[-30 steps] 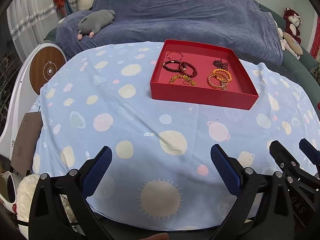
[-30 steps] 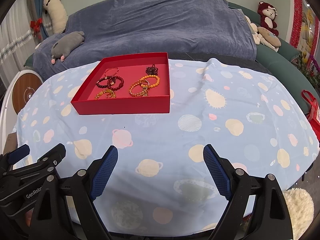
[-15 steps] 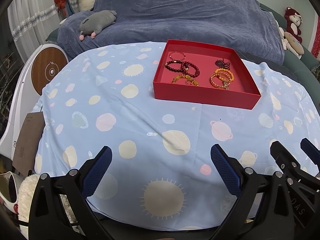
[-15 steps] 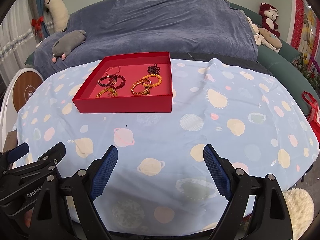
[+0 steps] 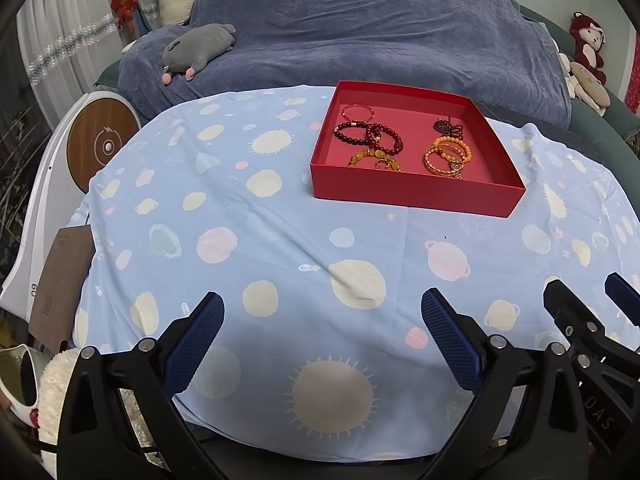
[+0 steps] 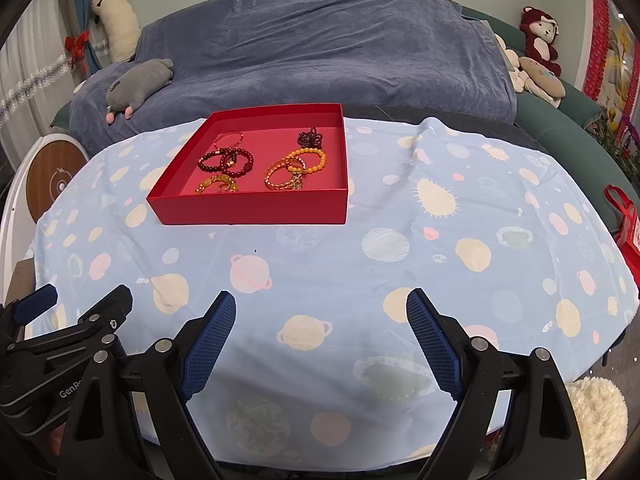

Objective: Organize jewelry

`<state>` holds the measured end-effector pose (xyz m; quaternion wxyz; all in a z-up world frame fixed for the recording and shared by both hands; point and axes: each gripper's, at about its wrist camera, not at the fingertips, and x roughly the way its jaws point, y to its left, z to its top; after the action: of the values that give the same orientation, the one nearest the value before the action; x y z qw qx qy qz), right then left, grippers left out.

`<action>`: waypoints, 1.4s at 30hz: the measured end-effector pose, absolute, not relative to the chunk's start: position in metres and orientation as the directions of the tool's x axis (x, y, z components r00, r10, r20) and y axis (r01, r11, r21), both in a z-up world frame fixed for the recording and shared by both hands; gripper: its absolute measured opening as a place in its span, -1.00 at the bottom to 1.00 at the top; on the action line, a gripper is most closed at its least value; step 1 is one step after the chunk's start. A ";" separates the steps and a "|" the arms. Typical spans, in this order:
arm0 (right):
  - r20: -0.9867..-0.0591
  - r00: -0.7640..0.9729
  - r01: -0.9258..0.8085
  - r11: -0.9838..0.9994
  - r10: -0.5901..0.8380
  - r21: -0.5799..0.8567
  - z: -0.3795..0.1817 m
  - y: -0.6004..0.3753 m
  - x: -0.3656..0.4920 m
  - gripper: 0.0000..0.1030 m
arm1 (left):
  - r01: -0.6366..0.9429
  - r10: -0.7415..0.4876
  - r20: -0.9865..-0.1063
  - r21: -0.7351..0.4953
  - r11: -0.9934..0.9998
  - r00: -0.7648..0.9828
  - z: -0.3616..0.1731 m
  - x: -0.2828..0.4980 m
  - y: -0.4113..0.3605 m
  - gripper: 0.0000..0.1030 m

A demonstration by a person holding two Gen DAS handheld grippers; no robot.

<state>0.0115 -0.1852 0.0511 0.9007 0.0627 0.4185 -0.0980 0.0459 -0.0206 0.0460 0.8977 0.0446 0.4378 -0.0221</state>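
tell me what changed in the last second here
Nothing visibly changed. The shallow red cardboard tray sits in the same spot on the planet-print blue cloth, beaded bracelets undisturbed inside, and both the left claw and right claw gape empty.

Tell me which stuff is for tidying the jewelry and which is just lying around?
For the job: red box, dark red bracelets, orange bracelets, both grippers.
Lying around: grey plush, red monkey, blue sofa cover.
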 end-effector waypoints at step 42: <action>-0.768 0.629 0.228 0.973 -0.125 0.028 0.052 -0.186 0.015 0.62 | 0.082 0.004 -0.788 0.069 0.994 0.616 0.047 0.048 -0.021 0.83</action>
<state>0.0150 -0.1865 0.0522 0.9003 0.0614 0.4197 -0.0979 0.0484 -0.0206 0.0473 0.8975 0.0489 0.4377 -0.0217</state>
